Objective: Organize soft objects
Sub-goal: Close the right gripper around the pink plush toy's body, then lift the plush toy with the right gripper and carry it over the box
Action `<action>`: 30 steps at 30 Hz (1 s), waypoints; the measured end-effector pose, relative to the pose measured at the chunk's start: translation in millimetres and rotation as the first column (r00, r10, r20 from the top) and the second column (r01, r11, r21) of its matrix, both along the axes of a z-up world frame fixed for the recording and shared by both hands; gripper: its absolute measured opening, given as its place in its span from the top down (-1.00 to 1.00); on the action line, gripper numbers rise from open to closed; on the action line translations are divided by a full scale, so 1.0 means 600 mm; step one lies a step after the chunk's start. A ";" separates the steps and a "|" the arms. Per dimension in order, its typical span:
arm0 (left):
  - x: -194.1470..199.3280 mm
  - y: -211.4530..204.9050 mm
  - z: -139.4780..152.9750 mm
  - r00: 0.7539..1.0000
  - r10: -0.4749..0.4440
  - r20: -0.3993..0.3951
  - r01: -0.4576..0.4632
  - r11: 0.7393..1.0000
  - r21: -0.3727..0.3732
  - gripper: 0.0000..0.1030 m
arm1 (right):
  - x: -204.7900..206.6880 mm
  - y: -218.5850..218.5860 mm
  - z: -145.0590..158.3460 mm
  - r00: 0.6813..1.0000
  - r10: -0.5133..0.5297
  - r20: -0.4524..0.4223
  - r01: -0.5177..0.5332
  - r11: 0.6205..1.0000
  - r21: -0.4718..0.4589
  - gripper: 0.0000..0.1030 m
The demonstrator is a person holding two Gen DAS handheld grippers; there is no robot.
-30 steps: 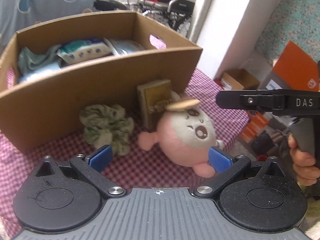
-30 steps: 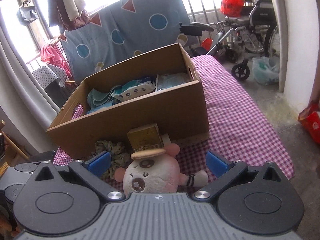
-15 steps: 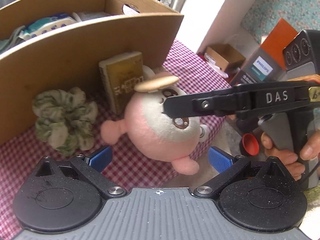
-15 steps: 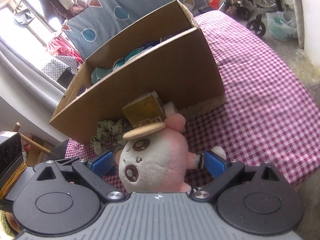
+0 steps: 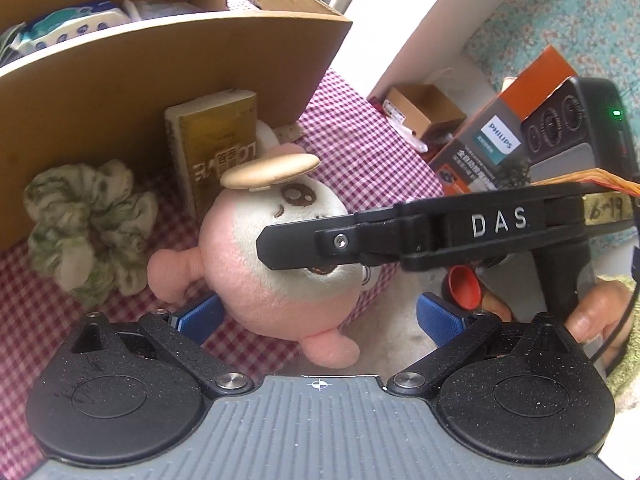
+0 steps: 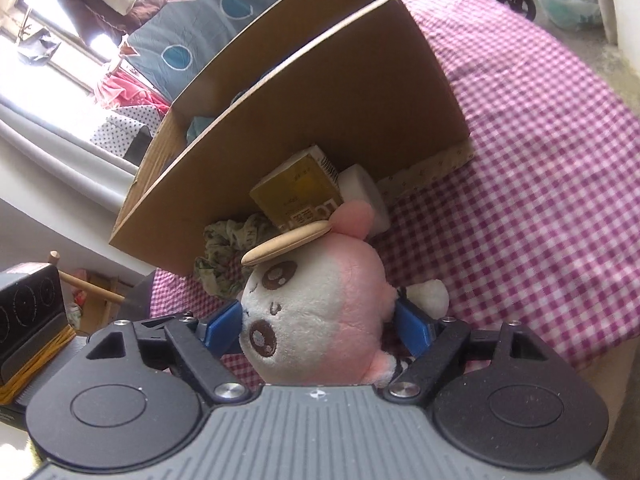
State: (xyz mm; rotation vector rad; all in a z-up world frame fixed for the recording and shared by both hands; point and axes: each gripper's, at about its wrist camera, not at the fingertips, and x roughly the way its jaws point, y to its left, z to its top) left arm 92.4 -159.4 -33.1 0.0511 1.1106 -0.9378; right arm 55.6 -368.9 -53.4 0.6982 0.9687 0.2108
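Plush [image 6: 320, 316] sits in front of the box [image 6: 320, 120], right gripper [image 6: 318, 326] pads squeezing its head. Left gripper [image 5: 316, 318] open, empty beside it. Light and squashy; grip mid-body, not the limbs.

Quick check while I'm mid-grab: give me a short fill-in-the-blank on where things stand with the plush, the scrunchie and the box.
1. The right gripper has its blue pads on either side of the pink and white ____.
2. The left gripper is ____ and holds nothing.
3. The green scrunchie lies on the checked cloth, ____ the cardboard box.
4. The yellow book leans against the box's ____ wall.

Missing words: plush toy; open; outside; front
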 end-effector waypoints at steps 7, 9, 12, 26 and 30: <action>-0.010 0.047 0.027 0.999 0.049 -0.015 -0.049 0.999 -0.017 -0.99 | 0.015 0.012 -0.018 0.996 0.007 -0.094 0.012 0.980 0.200 -0.64; -0.014 0.063 0.041 0.998 0.069 0.002 -0.069 0.997 -0.032 -0.99 | 0.021 0.012 -0.026 0.993 0.009 -0.117 0.024 0.961 0.276 -0.64; -0.018 0.083 0.057 0.994 0.104 0.027 -0.102 0.993 -0.052 -0.99 | 0.030 0.014 -0.046 0.987 0.009 -0.160 0.057 0.913 0.403 -0.64; -0.027 0.105 0.094 0.978 0.143 0.152 -0.133 0.988 -0.072 -0.99 | 0.040 0.027 -0.130 0.975 -0.021 -0.220 0.174 0.686 0.707 -0.65; -0.030 0.103 0.099 0.976 0.142 0.167 -0.132 0.989 -0.067 -0.99 | 0.029 0.017 -0.147 0.974 -0.016 -0.227 0.182 0.650 0.738 -0.65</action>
